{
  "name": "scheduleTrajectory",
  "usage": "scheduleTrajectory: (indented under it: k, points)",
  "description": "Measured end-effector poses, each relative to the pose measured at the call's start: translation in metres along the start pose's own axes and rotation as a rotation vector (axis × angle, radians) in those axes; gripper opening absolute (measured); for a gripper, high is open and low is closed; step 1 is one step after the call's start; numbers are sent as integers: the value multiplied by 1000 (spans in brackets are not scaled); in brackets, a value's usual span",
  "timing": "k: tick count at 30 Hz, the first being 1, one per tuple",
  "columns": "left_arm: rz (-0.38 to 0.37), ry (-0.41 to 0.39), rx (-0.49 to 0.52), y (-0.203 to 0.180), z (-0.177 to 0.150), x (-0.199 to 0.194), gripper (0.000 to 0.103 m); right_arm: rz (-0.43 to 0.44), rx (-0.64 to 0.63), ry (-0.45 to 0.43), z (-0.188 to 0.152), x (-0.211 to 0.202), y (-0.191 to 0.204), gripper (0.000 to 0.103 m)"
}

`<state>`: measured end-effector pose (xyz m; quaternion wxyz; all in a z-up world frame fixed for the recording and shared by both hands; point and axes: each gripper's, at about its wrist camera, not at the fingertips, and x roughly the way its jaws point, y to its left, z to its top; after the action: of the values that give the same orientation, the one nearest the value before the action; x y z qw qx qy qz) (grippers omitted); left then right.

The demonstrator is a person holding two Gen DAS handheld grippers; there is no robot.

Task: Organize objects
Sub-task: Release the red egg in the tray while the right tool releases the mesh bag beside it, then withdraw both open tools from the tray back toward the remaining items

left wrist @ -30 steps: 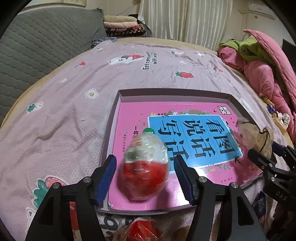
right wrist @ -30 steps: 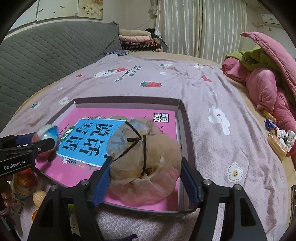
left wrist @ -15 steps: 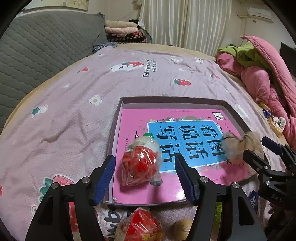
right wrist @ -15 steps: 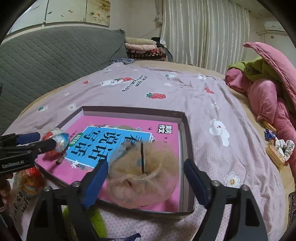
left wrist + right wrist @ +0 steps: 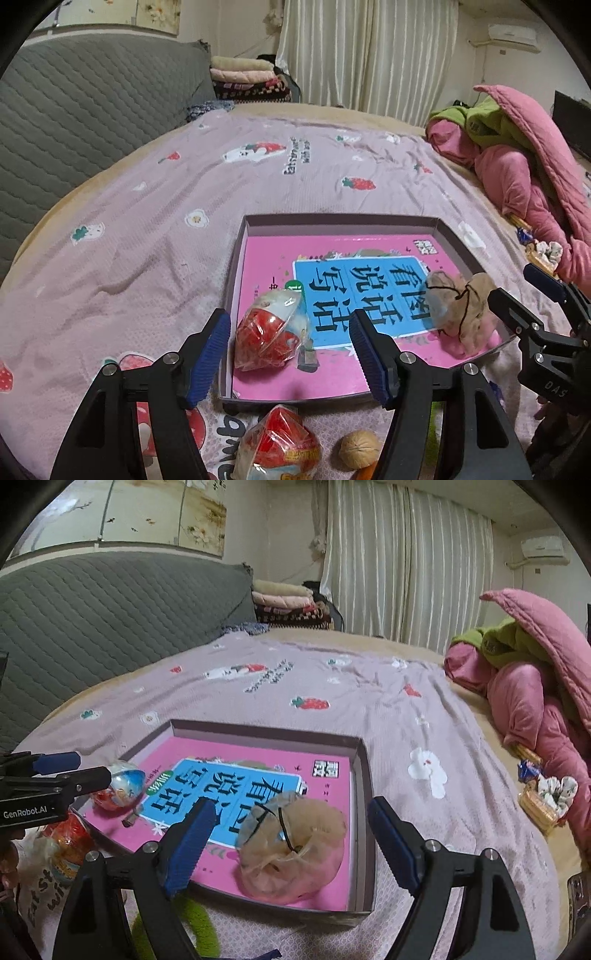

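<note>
Below the box (image 5: 236, 266), only the left view shows a walnut (image 5: 359, 449); both jaws gape wide, empty.

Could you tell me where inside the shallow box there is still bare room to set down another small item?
The far half of the box is free, over the pink book up to the back wall, and so is the strip between the wrapped egg toy and the mesh pouch. The near corners, where those two lie, are crowded.

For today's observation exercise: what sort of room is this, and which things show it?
Most likely a bedroom: a bed with a strawberry-print sheet, a grey quilted headboard, and pink quilts piled at one side.
</note>
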<state>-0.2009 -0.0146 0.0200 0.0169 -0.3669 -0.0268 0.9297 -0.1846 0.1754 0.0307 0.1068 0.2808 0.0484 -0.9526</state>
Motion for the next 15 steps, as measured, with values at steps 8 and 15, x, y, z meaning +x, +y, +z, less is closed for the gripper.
scheduleTrajectory:
  k: [8, 15]
  points:
    - [-4, -33, -3, -2, -5, -22, 69, 5, -11, -66, 3, -25, 2, 84]
    - [-11, -59, 9, -10, -11, -42, 69, 19, -7, -101, 2, -42, 0, 84]
